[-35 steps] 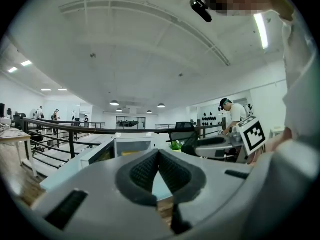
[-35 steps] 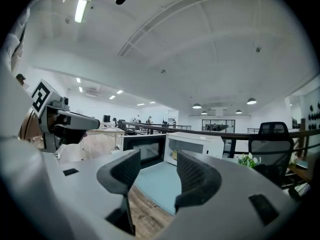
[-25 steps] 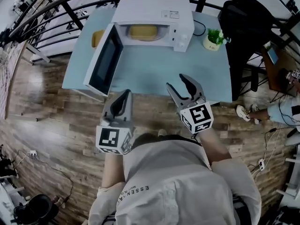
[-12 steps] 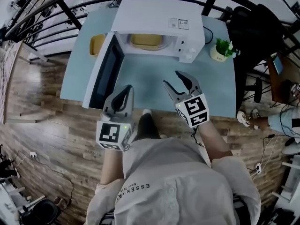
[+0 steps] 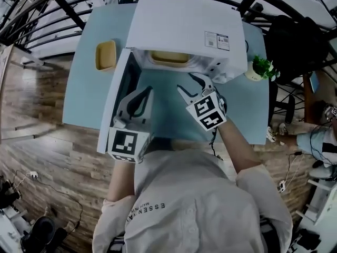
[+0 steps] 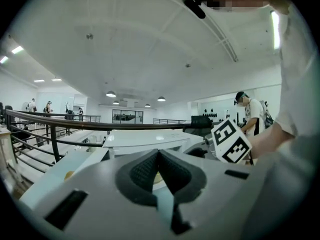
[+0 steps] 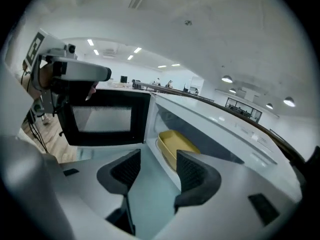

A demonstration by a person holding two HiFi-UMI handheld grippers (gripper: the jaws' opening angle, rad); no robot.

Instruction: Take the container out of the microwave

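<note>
The white microwave (image 5: pixel 184 25) stands on the blue table with its door (image 5: pixel 117 96) swung open to the left. A yellow container (image 5: pixel 169 58) sits inside the cavity, and in the right gripper view the same container (image 7: pixel 175 145) lies just beyond the jaws. My right gripper (image 5: pixel 189 84) is open just in front of the cavity opening, with nothing between its fingers (image 7: pixel 192 171). My left gripper (image 5: pixel 143 95) is shut and empty, held beside the open door (image 7: pixel 102 119). In the left gripper view its pads (image 6: pixel 150 169) meet.
A second yellow dish (image 5: pixel 106 55) lies on the blue table (image 5: pixel 84 83) left of the microwave. A small potted plant (image 5: pixel 259 67) stands at the microwave's right. A black chair (image 5: pixel 295 41) and railings stand behind the table. Another person sits at far right.
Both grippers and my head have moved forward to the microwave. The right gripper now sits at the cavity mouth, still open. The left stays shut.
</note>
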